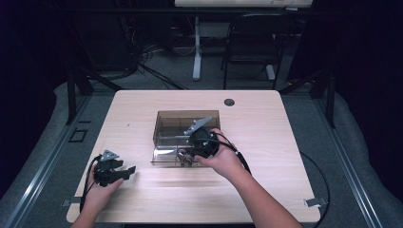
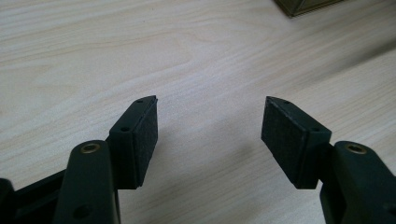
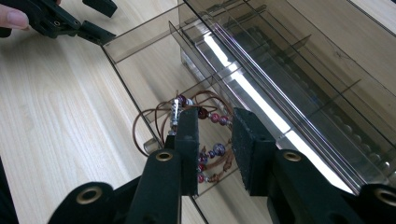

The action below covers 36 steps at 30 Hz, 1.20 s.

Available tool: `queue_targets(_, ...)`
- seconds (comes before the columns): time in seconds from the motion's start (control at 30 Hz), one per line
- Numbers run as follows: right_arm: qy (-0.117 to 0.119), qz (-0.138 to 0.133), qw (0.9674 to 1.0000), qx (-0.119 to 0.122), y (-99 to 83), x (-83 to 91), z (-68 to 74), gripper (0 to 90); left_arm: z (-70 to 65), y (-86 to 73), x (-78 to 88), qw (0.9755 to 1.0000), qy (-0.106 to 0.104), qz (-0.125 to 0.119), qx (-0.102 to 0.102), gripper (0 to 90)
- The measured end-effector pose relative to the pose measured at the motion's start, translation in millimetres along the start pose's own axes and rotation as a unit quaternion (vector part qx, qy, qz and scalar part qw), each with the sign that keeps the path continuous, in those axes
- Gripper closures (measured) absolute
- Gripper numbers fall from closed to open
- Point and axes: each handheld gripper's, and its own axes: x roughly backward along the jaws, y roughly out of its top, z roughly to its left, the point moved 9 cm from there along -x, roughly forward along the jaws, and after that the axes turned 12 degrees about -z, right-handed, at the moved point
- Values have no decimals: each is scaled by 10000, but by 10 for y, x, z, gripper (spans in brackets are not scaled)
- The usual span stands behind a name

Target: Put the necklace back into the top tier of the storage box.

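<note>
Right gripper [image 3: 212, 140], jaws parted, poised over beaded bracelet [image 3: 205, 135] inside smoked plastic organizer [image 1: 187, 128]. Left gripper [image 2: 208, 135] released, empty above wooden table [image 1: 266, 142].

My right hand-held gripper [image 3: 212, 149] sits jaws parted over a beaded bracelet [image 3: 205, 135] in the smoky clear organizer box [image 3: 261, 70]; I can't confirm contact.

You are in a lab or recording room. Black curtains [image 1: 366, 71] ring your bench [image 1: 142, 199]. Cables [image 1: 142, 61] and a folding chair [image 1: 252, 47] stand behind.
</note>
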Motion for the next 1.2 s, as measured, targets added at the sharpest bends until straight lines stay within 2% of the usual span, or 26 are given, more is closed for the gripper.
queue_targets(0.43, -198, -67, 9997, -91, -124, 206, -149, 708, -2, -4, -1, 10000, 4, 21, -7, 366)
queue_targets(0.77, -297, -90, 9994, -173, -234, 325, -209, 703, -4, -6, 0, 10000, 7, 28, -2, 366)
queue_targets(1.2, -577, -221, 9976, -316, -527, 554, -288, 685, -6, -7, -4, 10000, 18, 21, 4, 366)
